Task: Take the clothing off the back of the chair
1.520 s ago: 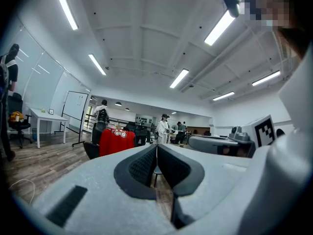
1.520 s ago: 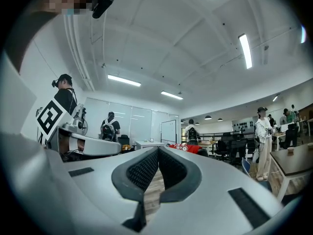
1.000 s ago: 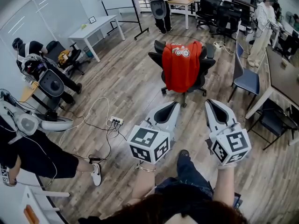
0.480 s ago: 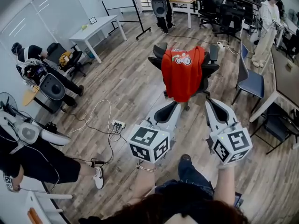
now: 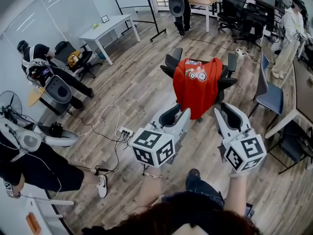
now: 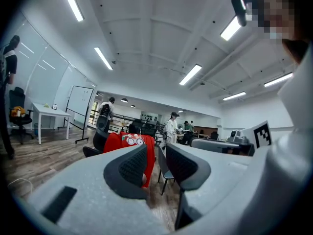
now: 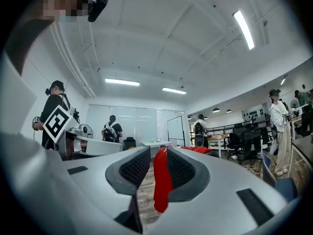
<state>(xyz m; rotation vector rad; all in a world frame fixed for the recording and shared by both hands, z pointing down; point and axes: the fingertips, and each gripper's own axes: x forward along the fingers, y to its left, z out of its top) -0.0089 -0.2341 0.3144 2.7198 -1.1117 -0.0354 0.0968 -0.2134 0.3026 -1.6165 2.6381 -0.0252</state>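
A red shirt (image 5: 197, 84) with a printed patch near its collar hangs over the back of a black office chair (image 5: 171, 62) in the middle of the room. Both grippers are held level and point at it from close by. My left gripper (image 5: 177, 114) is just short of the shirt's lower left edge, and its jaws are opening with nothing between them. My right gripper (image 5: 226, 109) is off the lower right edge, also opening. In the left gripper view the shirt (image 6: 128, 146) shows beyond the left gripper (image 6: 155, 163). In the right gripper view the shirt (image 7: 161, 180) shows as a red strip through the right gripper's (image 7: 157, 168) gap, not pressed.
A blue chair (image 5: 272, 89) and a table (image 5: 299, 106) stand to the right. A power strip with cables (image 5: 124, 131) lies on the wood floor at left, near seated people. A white table (image 5: 105, 28) and a standing person (image 5: 177, 4) are farther back.
The chair and shirt have drawn nearer as both grippers moved forward toward them. Both pairs of jaws, shut before, have parted.
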